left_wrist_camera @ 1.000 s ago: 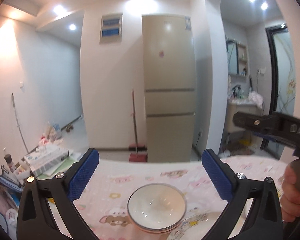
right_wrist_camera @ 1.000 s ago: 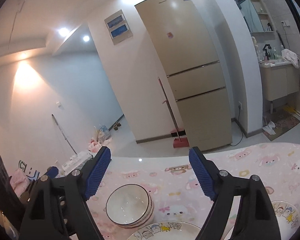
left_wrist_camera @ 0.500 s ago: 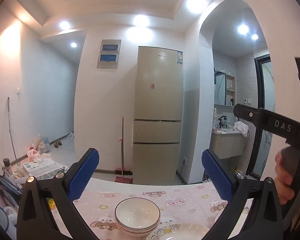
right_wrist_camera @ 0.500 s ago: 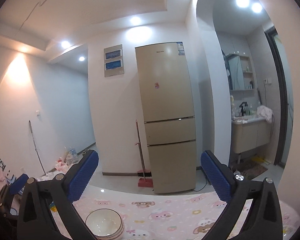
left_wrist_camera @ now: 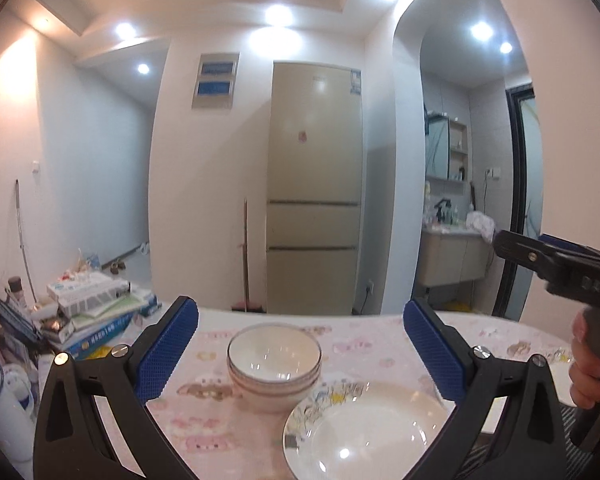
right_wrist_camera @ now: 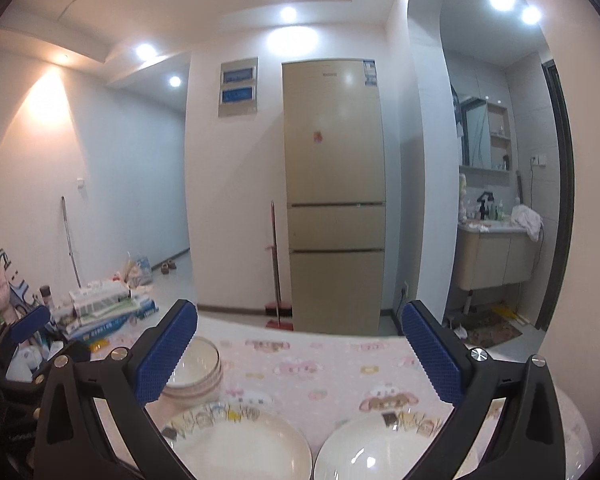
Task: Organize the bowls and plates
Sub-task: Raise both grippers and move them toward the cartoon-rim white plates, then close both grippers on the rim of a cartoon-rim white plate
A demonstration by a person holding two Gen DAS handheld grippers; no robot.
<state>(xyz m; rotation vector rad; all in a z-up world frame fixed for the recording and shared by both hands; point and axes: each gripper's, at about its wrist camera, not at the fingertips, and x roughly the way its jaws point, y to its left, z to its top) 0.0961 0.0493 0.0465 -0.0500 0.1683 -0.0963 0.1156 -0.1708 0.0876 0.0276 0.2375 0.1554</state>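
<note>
At lower frame, both plates [right_wrist_camera: 240,446] [right_wrist_camera: 384,448] are cut off; the bowl stack [left_wrist_camera: 274,362] stands mid-counter [left_wrist_camera: 364,336] on pink patterned cloth. Left gripper [left_wrist_camera: 300,354] and right gripper [right_wrist_camera: 300,354] jaws apart, empty. Beige refrigerator [left_wrist_camera: 314,188] behind.

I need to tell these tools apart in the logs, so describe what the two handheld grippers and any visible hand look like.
Both the left gripper and the right gripper have black angular frames with silver screws and blue fingers with a cross-hatched texture. From the left view, the right gripper's black body shows faint lettering, and a bare hand grips its handle; no sleeve shows.
</note>
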